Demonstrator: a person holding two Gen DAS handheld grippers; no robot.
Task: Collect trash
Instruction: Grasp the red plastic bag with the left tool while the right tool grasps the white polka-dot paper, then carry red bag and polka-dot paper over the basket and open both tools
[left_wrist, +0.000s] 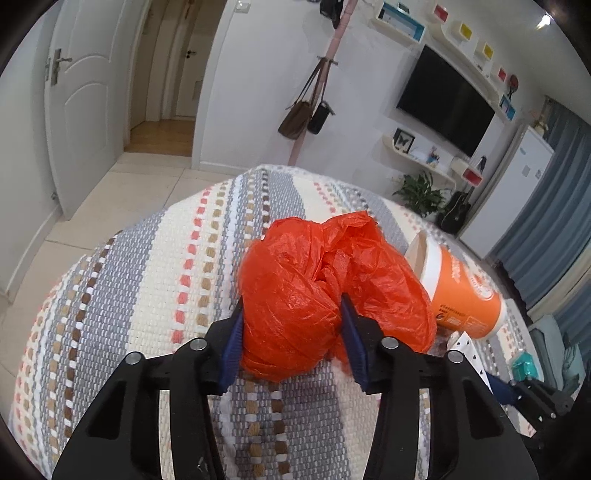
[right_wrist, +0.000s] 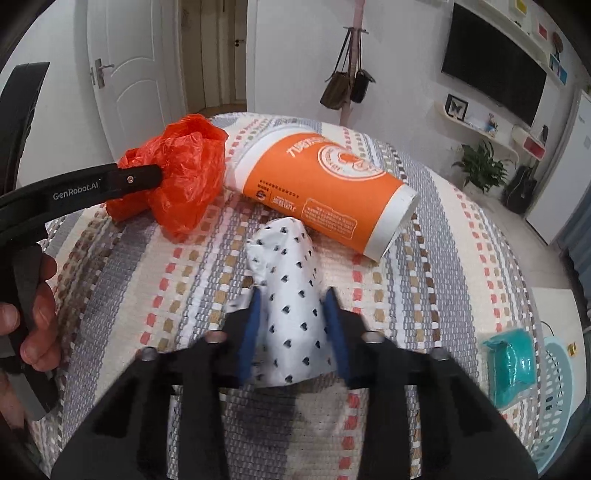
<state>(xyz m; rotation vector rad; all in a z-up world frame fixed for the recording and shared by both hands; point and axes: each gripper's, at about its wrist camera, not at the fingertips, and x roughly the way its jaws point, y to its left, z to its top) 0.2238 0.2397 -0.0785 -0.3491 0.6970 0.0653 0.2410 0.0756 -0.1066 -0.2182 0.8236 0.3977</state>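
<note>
On the bench's striped woven cloth, the left tongs pinch a crumpled orange plastic bag, and the right tongs pinch a white wad of paper with small dark hearts, its long axis running away from the camera. Between them an orange paper cup lies on its side, long axis slanting across the cloth, mouth touching the bag.

"GenRobot.AI" on left hand-held gripper; orange cup print unreadable.
</note>
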